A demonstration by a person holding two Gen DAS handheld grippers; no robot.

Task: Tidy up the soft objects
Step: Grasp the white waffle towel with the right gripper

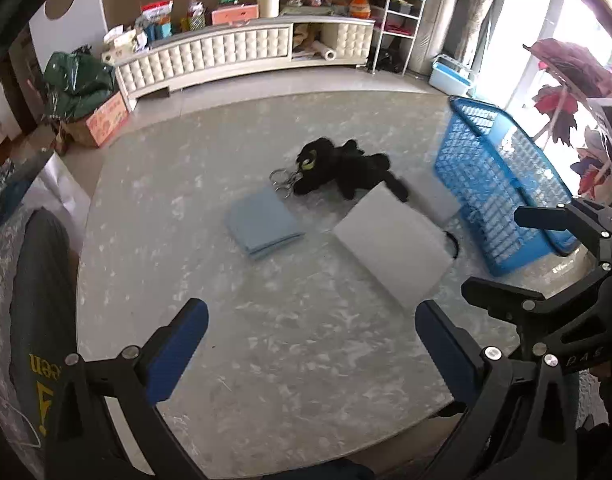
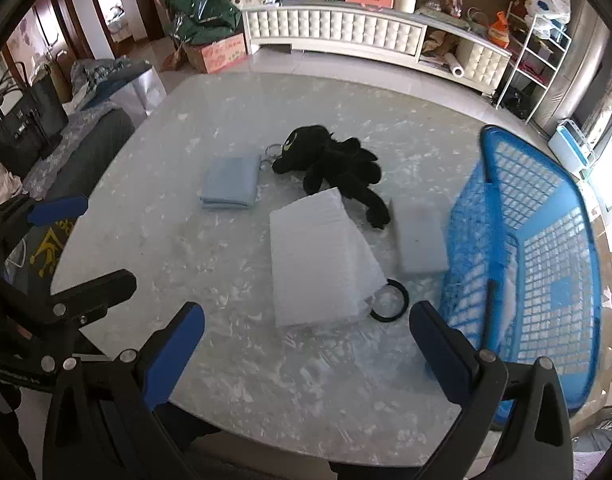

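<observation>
Meanwhile, both the left gripper (image 1: 312,344) and right gripper (image 2: 306,344) are being held apart and empty short of the white foam pad (image 2: 320,258), lying lengthwise beside the blue basket (image 2: 546,248), nearer the right.

Two wrist fisheyes, aimed down over one marble table (image 1: 290,360)

The tabletop is viewed from its near edge by both, left view beside right; the black plush toy (image 2: 338,164) and blue basket (image 1: 502,196) are shared.
</observation>
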